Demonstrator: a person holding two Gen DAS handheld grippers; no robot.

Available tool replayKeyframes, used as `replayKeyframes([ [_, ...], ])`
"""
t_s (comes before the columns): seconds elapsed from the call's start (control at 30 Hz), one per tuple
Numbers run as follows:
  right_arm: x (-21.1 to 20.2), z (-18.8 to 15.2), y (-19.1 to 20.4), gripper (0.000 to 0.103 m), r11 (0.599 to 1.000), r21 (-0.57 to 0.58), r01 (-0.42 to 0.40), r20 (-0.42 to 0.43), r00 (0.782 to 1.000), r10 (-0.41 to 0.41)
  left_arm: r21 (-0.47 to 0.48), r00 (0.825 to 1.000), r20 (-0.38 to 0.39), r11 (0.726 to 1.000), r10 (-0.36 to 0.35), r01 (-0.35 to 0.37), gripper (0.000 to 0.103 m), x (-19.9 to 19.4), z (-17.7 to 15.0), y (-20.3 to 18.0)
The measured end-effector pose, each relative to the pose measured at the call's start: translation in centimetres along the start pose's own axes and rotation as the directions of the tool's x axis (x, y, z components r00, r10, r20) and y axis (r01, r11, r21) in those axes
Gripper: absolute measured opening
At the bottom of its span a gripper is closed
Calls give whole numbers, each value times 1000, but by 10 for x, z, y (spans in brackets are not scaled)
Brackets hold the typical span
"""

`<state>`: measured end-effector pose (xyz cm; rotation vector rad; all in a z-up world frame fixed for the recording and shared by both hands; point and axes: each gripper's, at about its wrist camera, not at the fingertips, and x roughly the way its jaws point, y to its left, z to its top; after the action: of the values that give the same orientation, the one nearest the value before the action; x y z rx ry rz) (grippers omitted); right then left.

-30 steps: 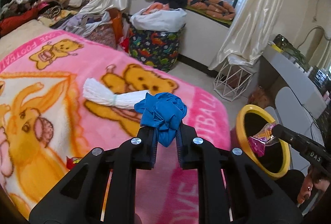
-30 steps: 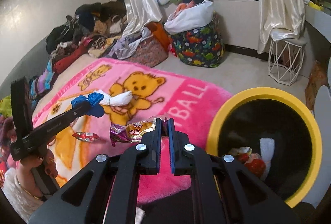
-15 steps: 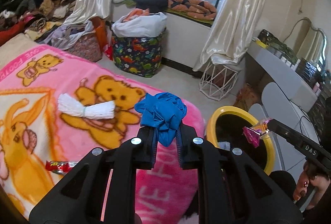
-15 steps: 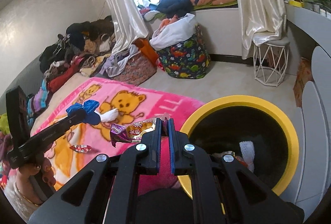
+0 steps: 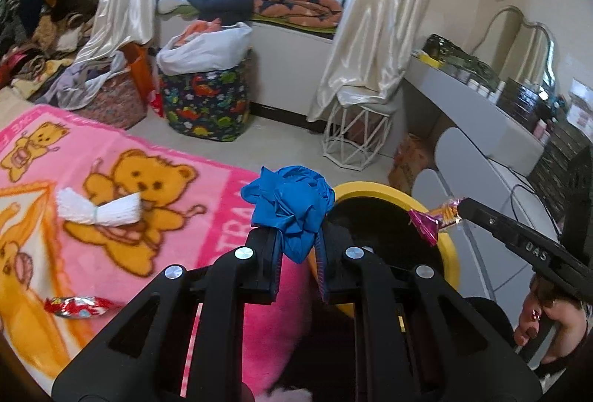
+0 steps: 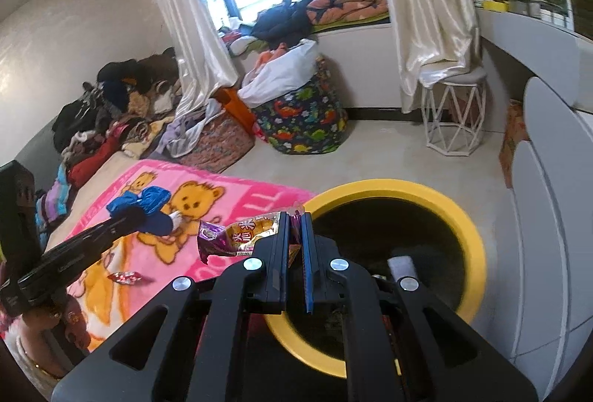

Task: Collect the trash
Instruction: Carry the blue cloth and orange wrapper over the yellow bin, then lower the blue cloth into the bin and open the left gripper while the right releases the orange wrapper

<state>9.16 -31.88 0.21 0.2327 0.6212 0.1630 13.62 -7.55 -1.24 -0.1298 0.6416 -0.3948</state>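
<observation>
My left gripper (image 5: 298,246) is shut on a crumpled blue plastic bag (image 5: 292,205), held at the pink blanket's edge beside the yellow-rimmed bin (image 5: 450,253). My right gripper (image 6: 295,242) is shut on a purple and orange snack wrapper (image 6: 237,235), held over the near left rim of the bin (image 6: 470,239). The right gripper (image 5: 457,211) with its wrapper (image 5: 435,218) shows in the left wrist view, above the bin. The left gripper and blue bag (image 6: 148,203) show in the right wrist view. A white paper bundle (image 5: 98,211) and a red candy wrapper (image 5: 76,305) lie on the blanket.
The pink teddy-bear blanket (image 5: 155,253) covers the bed. A dinosaur-print basket (image 5: 205,105), a white wire stool (image 5: 357,131), a clothes pile (image 6: 122,112) and a white desk (image 5: 481,120) stand around the floor. Some trash lies inside the bin.
Both grippers have moved right, away from the bed's middle and toward the bin, each still holding its item. The bin now sits closer under both.
</observation>
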Motion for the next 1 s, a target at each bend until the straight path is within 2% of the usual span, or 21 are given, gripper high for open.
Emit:
replayKeyframes([
  [0.47,-12,1,-56,7,993,94,72,38,996,-76,84,997,-24,994,-71,73,10,17,-3,-49],
  [1.0,-9,-5,-84,6,980,147,130,34,990,-137,144,988,-116,982,-106,122,10,45,-20,-81],
])
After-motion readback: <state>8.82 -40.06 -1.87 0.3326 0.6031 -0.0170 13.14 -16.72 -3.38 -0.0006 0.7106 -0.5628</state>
